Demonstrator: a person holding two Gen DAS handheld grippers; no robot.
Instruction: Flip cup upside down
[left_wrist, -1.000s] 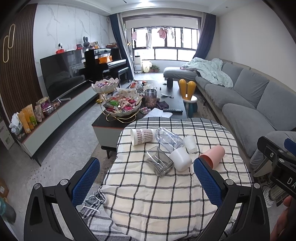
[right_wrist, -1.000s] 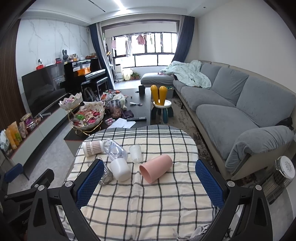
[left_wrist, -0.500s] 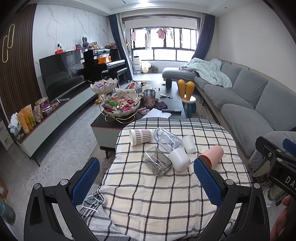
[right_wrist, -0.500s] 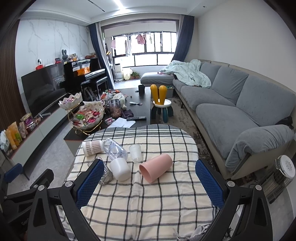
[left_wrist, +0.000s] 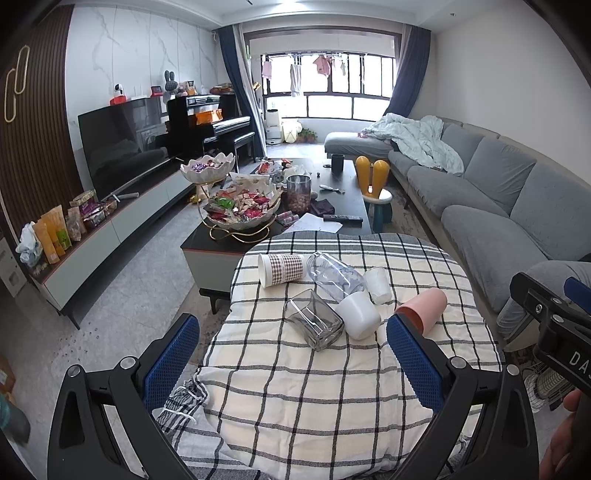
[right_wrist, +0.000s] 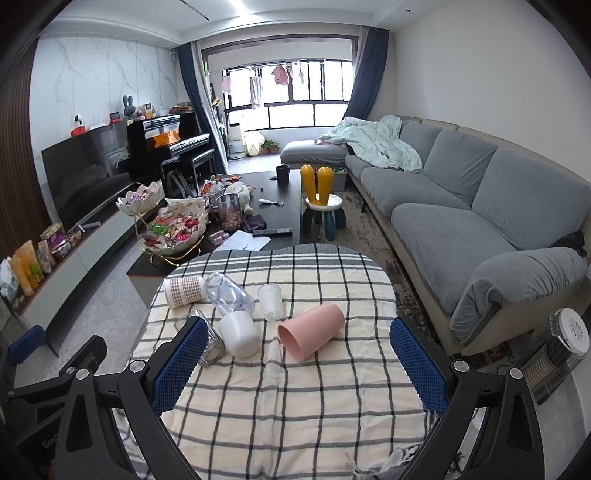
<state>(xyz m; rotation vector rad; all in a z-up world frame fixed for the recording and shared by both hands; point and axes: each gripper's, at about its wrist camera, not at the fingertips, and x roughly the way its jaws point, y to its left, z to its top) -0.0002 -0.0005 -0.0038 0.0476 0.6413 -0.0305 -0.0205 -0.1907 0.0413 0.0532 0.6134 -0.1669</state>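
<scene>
Several cups lie on their sides on a checked tablecloth (left_wrist: 314, 387): a pink cup (left_wrist: 424, 310) (right_wrist: 310, 334), a white cup (left_wrist: 358, 319) (right_wrist: 239, 334), a square clear glass (left_wrist: 314, 325) (right_wrist: 212, 345), a brown-patterned paper cup (left_wrist: 280, 268) (right_wrist: 184, 291), a clear bottle-like tumbler (left_wrist: 334, 277) (right_wrist: 229, 295) and a small clear plastic cup (left_wrist: 377, 284) (right_wrist: 270, 302). My left gripper (left_wrist: 291, 362) is open and empty, short of the cups. My right gripper (right_wrist: 299, 363) is open and empty, just before the pink cup.
A dark coffee table (left_wrist: 343, 206) with snack bowls stands behind the small table. A grey sofa (right_wrist: 461, 206) runs along the right. A TV cabinet (left_wrist: 92, 236) is on the left. A small heater (right_wrist: 554, 354) stands at the right on the floor.
Both views are nearly unchanged. The left view has shifted very slightly; the cups have not moved.
</scene>
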